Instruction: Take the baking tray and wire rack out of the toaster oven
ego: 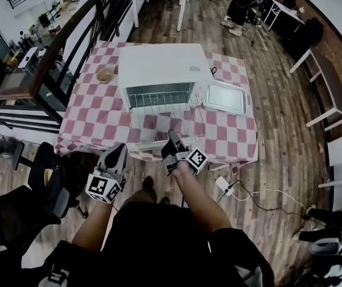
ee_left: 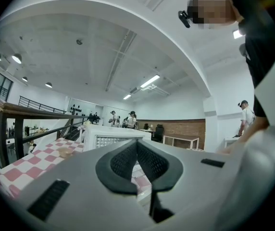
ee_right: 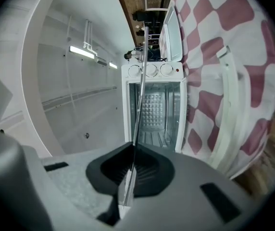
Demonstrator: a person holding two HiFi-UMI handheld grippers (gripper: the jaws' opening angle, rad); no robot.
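Both forearms reach forward from the person's body, the left arm (ego: 92,223) lower in the head view and the right arm (ego: 199,197) stretched further ahead. The left gripper (ego: 118,151) points about level, its jaws together with nothing between them. The right gripper (ego: 172,138) is rolled onto its side and tipped slightly up. Its jaws are clamped on a thin metal edge, seen end-on, that looks like the rim of the wire rack (ee_right: 140,88).
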